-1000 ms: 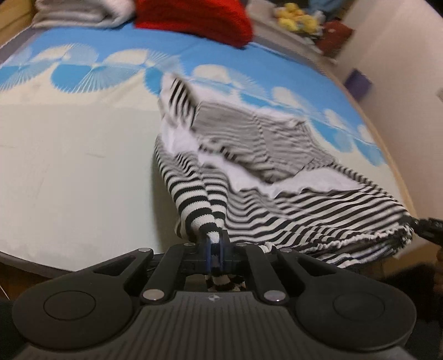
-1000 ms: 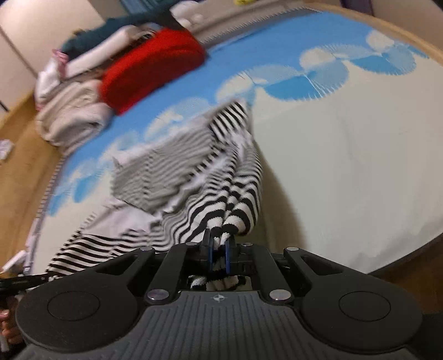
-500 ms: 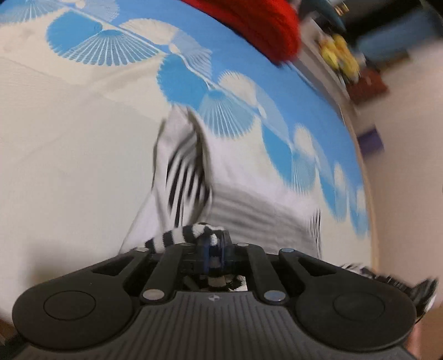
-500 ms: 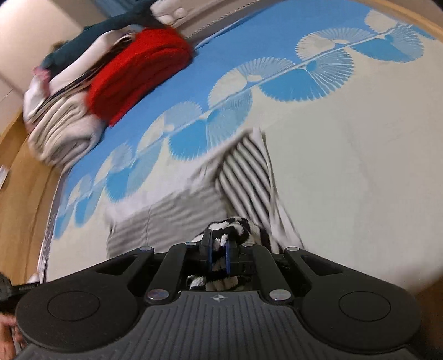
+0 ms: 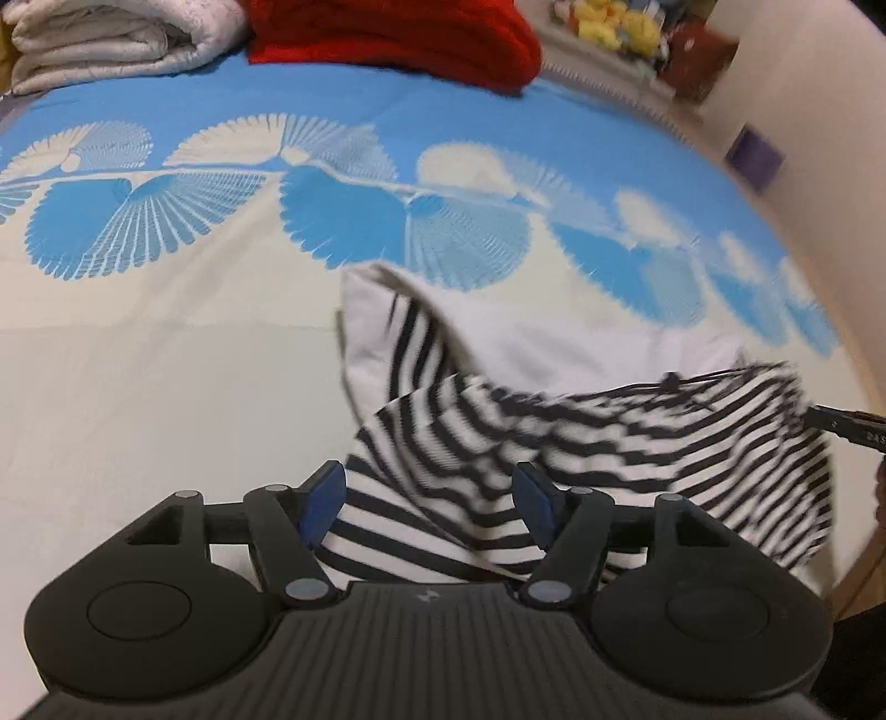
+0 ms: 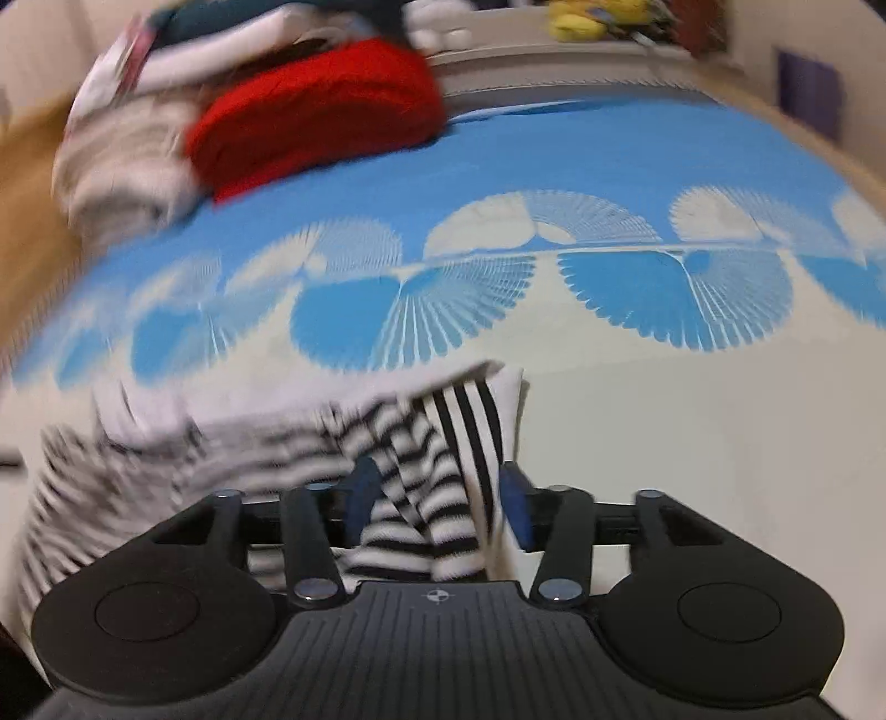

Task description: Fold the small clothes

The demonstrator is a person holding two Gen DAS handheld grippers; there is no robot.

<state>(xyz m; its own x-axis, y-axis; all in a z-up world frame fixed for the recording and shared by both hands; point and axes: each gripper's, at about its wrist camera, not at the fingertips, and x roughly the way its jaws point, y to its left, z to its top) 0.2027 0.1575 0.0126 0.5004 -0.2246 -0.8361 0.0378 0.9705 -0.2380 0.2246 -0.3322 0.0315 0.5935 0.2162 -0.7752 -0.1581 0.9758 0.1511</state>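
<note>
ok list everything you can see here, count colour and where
striped garment: 1, black and white, on the near part of the bed, between both open grippers
bedspread: 1, cream with blue fan pattern, covering the bed
red blanket: 1, red, folded at the far end of the bed
pale quilt: 1, off-white, folded left of the red blanket
yellow soft toys: several, yellow, on the ledge behind the bed
left gripper: 1, black with blue pads, open
right gripper: 1, same, open

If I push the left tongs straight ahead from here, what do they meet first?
The striped garment: it lies bunched between and just beyond the open left tongs, so they would likely run into its folds at once. The bedsheet is behind it; depth is hard to judge.
</note>
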